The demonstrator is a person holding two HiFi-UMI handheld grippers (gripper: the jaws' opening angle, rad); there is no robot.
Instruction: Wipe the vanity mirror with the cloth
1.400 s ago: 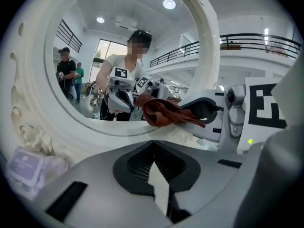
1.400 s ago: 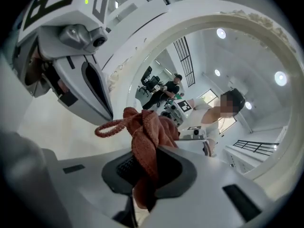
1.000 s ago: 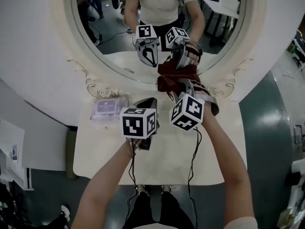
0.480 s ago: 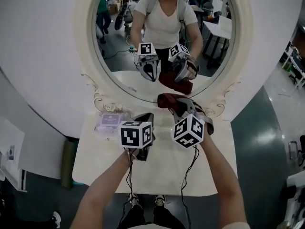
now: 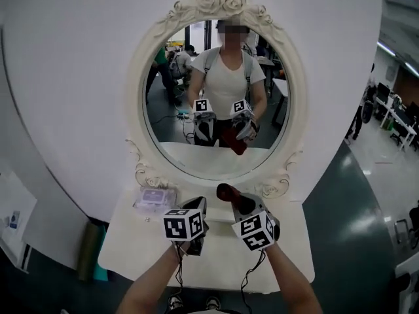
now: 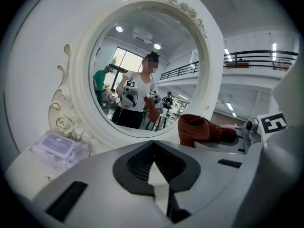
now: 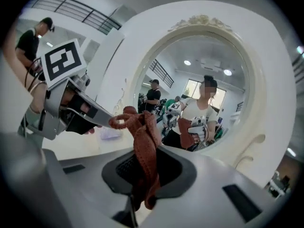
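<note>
Right gripper view is giving us the clearest look. The right claw (image 7: 138, 196) is pinching the cloth (image 7: 142, 141), a rust-red rag, low between its jaws. The rag is standing up out of the grip in a twisted bunch with a small loop at its top.

In the left gripper view we are seeing the left claw (image 6: 158, 194) with its jaws pressed together and nothing between them.

In the head view we are holding the two claws side by side over the table (image 5: 131, 254). The left one is just beside the right, and both are pointing toward the vanity mirror (image 5: 216, 103). The cloth is sitting in front of the bottom of the mirror's frame (image 5: 141, 90), apart from the glass.

The frame is oval and cream, with carved scrolls at its lower corners and roses at its crown. It is standing at the back of the table against a white wall (image 5: 65, 77).

A packet of wipes (image 5: 155, 198), in clear wrap with a lilac label, is lying on the table at the foot of the frame, to the left of the left claw.

The glass is reflecting a person (image 5: 226, 77) in a white T-shirt holding both claws, with the red cloth hanging from one of them.
</note>
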